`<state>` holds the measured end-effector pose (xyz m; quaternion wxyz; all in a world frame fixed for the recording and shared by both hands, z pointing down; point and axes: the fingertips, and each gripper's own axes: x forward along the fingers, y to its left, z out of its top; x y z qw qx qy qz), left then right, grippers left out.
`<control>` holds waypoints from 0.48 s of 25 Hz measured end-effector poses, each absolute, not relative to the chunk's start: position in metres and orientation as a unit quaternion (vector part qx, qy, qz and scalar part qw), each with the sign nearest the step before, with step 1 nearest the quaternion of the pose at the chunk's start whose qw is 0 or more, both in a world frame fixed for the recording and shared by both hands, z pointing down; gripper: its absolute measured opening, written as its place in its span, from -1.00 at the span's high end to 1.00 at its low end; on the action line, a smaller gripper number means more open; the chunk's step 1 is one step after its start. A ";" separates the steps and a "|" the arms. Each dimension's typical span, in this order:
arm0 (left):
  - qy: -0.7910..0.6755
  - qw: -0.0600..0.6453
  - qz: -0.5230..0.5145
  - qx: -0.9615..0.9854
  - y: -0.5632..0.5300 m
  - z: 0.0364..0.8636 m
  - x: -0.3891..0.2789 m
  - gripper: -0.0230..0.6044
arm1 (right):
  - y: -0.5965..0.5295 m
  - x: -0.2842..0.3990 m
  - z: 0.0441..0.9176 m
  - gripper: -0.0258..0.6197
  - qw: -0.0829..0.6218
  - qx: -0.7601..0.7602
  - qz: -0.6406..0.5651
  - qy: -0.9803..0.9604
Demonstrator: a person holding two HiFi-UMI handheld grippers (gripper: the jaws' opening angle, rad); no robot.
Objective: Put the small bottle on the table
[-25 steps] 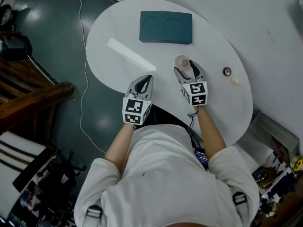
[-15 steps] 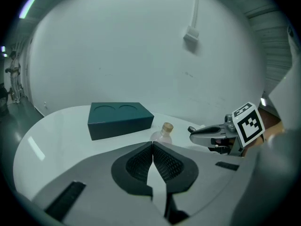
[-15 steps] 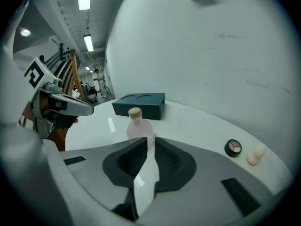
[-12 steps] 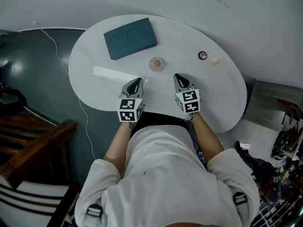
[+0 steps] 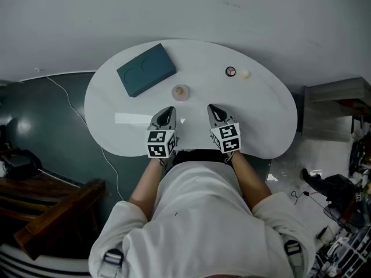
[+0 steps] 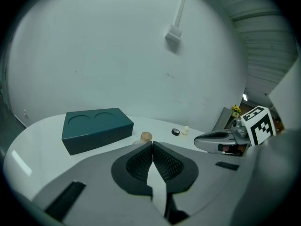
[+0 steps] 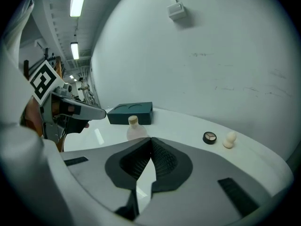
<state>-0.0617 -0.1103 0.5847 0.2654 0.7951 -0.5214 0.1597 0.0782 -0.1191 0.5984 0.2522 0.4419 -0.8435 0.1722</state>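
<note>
The small clear bottle [image 5: 180, 92] with a tan cap stands upright on the white table [image 5: 266, 126], free of both grippers. It shows beyond the jaws in the right gripper view [image 7: 135, 129] and as a tan cap in the left gripper view [image 6: 146, 136]. My right gripper [image 5: 212, 110] is shut and empty, drawn back to the near table edge, to the right of the bottle. My left gripper [image 5: 168, 111] is shut with nothing in it, just short of the bottle on the near side.
A dark teal box [image 5: 146, 69] with two round hollows lies at the table's far left. A small round compact [image 5: 231, 71] and a cream egg-shaped sponge [image 5: 245, 73] sit at the far right. A cable [image 5: 69, 106] runs on the floor at left.
My right gripper has let go of the bottle, shut its jaws and pulled back toward the near edge. The left gripper has also drawn back. The bottle stays standing on the table.
</note>
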 end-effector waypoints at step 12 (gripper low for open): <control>-0.531 0.171 0.086 0.826 -0.138 0.479 -0.047 0.86 | -0.140 0.089 0.478 0.93 0.148 0.500 0.076 -0.850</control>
